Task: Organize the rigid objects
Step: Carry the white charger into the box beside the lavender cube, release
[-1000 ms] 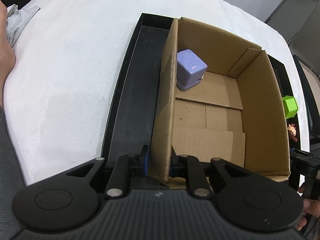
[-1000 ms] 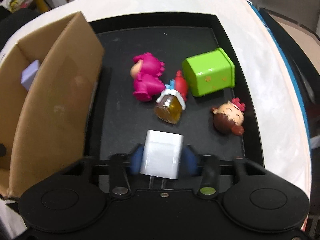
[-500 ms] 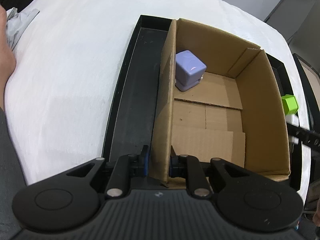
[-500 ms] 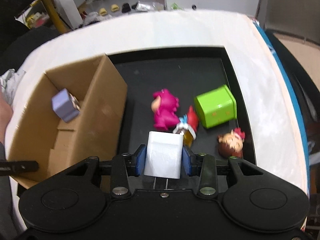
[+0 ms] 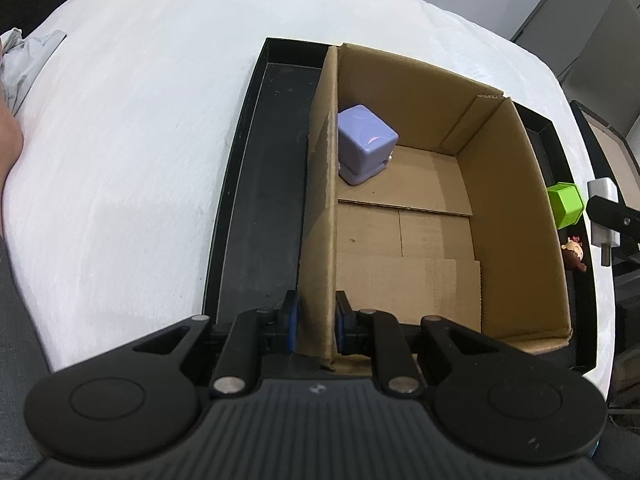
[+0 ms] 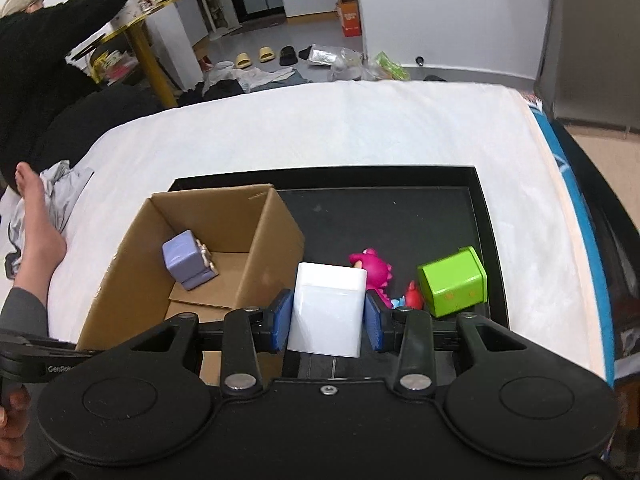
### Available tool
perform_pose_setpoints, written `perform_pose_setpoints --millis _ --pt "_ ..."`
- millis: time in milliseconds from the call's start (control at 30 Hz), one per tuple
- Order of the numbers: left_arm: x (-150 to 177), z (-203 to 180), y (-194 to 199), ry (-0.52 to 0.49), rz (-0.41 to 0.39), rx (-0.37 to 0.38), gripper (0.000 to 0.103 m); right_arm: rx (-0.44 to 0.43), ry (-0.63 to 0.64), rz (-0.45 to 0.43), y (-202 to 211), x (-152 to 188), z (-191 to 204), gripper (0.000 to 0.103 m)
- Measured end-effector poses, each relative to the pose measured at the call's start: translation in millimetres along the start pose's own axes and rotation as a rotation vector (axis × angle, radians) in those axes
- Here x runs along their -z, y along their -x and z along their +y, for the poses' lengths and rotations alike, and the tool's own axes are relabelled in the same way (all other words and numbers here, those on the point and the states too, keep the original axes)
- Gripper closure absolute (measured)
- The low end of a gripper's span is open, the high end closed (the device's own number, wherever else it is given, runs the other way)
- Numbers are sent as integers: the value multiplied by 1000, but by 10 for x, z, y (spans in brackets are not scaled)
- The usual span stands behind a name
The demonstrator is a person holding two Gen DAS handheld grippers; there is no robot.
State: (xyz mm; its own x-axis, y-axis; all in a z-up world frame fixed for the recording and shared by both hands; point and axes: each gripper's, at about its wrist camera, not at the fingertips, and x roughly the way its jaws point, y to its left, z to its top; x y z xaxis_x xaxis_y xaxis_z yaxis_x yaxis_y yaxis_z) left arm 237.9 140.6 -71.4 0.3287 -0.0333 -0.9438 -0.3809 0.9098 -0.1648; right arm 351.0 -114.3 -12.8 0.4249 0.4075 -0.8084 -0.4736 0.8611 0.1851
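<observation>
A white charger block (image 6: 327, 314) is up in the air, pinched on both sides. A purple cube toy (image 6: 188, 265) lies tipped inside the open brown box (image 6: 262, 236). A pink dinosaur (image 6: 372, 268) and a green box (image 6: 454, 286) sit on the black tray (image 6: 478, 216).

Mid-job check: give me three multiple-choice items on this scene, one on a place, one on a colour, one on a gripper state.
1. Where is the purple cube?
A. in the cardboard box
B. on the black tray
C. on the white cloth

2. What colour is the tin on the tray?
A. red
B. green
C. blue

3. What is the right gripper doing?
A. open and empty
B. clamping the box wall
C. shut on the white charger

Answers: 1 A, it rests on the box floor. 2 B, bright green. 3 C, both pads press its sides.
</observation>
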Motion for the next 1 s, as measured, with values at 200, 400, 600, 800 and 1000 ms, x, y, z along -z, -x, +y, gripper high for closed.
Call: perform_pose_setpoints --millis 200,400,600,800,1000 --pt "9 29 18 9 -6 16 86 -4 44 -2 43 -112 162 65" --pt "14 54 33 26 -14 29 86 3 52 -9 2 -239 305 65" --pt "27 72 23 32 -23 44 86 16 61 -25 -40 -351 433 65" --pt "41 92 18 44 -33 59 85 2 72 -60 -52 -449 580 65" --pt "61 113 25 49 -41 70 85 -27 102 -42 -151 -520 759 65"
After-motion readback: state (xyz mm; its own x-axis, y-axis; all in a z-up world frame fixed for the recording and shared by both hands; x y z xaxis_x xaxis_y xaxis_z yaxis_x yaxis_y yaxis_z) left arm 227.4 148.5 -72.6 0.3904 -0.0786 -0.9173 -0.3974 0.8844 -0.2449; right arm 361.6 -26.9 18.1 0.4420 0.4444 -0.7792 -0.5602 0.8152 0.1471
